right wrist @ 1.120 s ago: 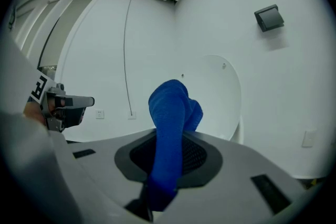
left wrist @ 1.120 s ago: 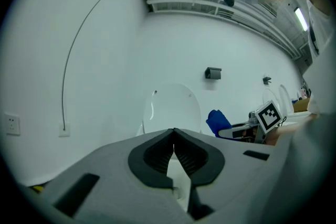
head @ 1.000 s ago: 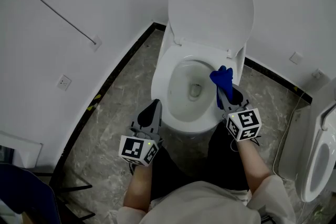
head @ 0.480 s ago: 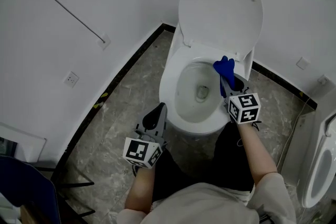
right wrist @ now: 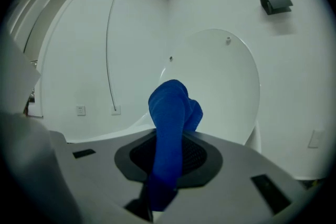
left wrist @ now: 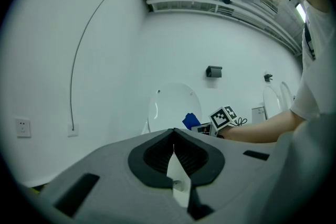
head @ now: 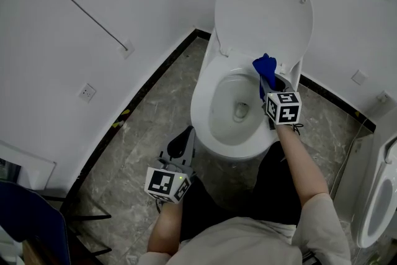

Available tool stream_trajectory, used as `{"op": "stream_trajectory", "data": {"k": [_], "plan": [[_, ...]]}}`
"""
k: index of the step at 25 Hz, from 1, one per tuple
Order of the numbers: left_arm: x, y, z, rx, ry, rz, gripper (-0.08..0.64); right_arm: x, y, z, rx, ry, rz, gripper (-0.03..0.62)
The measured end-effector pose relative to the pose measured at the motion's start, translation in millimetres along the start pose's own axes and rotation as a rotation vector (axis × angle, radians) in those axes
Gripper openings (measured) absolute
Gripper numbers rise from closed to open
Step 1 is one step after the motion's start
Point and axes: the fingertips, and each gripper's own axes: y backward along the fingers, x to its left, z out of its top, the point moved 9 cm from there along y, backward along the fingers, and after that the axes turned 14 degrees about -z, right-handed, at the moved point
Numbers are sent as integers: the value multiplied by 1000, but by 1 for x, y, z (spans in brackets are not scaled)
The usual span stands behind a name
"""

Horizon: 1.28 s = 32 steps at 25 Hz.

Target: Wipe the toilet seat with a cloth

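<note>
A white toilet stands against the wall with its lid raised upright. My right gripper is shut on a blue cloth, which bunches up past the jaws over the back right of the seat rim, close to the hinge. In the right gripper view the cloth fills the gap between the jaws, with the lid behind it. My left gripper hangs low in front of the bowl, jaws shut with nothing in them.
A second toilet stands at the right edge. White walls close in on the left and behind, with a socket and a thin cable. The floor is grey marble tile with a dark skirting strip.
My right gripper has carried the blue cloth up along the right side of the rim toward the hinge. The left gripper stayed low in front of the bowl.
</note>
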Motion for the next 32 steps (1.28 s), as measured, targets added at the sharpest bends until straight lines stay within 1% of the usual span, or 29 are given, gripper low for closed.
{"op": "stream_trajectory", "data": {"k": [4, 7, 15, 18, 22, 26, 30, 32], "plan": [[-2, 6, -2, 6, 4, 11, 9, 5, -15, -8, 52, -7, 3, 69], [-5, 6, -2, 7, 3, 17, 9, 10, -27, -10, 69, 10, 9, 69], [-7, 10, -3, 7, 0, 29, 9, 17, -65, -15, 142, 13, 1, 69], [-9, 10, -4, 13, 1, 39, 8, 18, -75, -17, 157, 4, 1, 69], [-10, 12, -7, 33, 2, 43, 9, 20, -86, -16, 178, 18, 0, 69], [-5, 15, -10, 45, 9, 60, 9, 28, -101, -12, 202, 72, -25, 69], [-5, 14, -16, 54, 24, 61, 9, 38, -111, -8, 239, 188, -57, 69], [-4, 13, -19, 54, 29, 59, 9, 42, -116, -6, 260, 231, -64, 69]]}}
